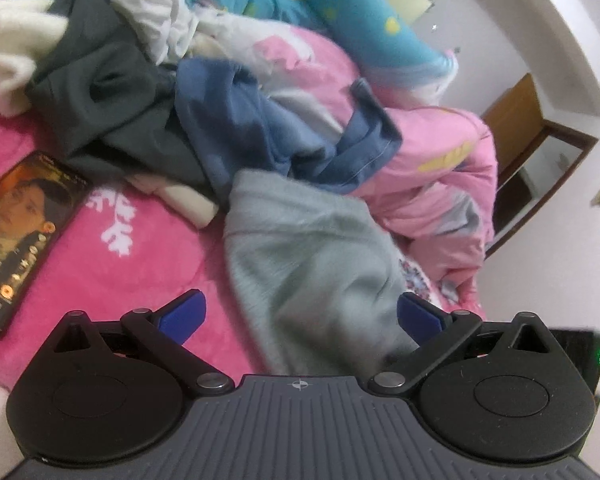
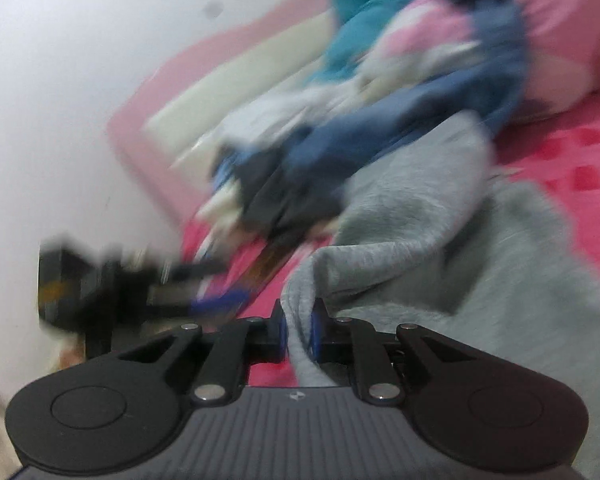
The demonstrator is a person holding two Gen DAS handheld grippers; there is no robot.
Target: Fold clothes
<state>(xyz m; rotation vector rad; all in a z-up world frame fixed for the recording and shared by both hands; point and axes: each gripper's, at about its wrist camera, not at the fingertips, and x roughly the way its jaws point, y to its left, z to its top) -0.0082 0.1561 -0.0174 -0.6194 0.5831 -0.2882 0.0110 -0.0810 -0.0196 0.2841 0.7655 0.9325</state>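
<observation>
A grey fleece garment (image 1: 308, 264) lies crumpled on the pink bedspread (image 1: 112, 256). My left gripper (image 1: 300, 314) is open, its blue fingertips (image 1: 182, 314) wide apart with the grey cloth lying between them. In the right wrist view my right gripper (image 2: 298, 330) is shut on a fold of the same grey garment (image 2: 440, 248), which bunches up and spreads to the right. The other gripper (image 2: 100, 288) shows as a dark blur at the left. Behind lie a blue garment (image 1: 260, 128) and a dark green one (image 1: 112, 96).
A phone (image 1: 16, 232) with a lit screen lies on the bedspread at the left. A pink quilt (image 1: 432, 168) and a teal pillow (image 1: 364, 12) are heaped at the back. White cloth (image 1: 148, 4) tops the pile. A wall and wooden door frame (image 1: 540, 152) stand at the right.
</observation>
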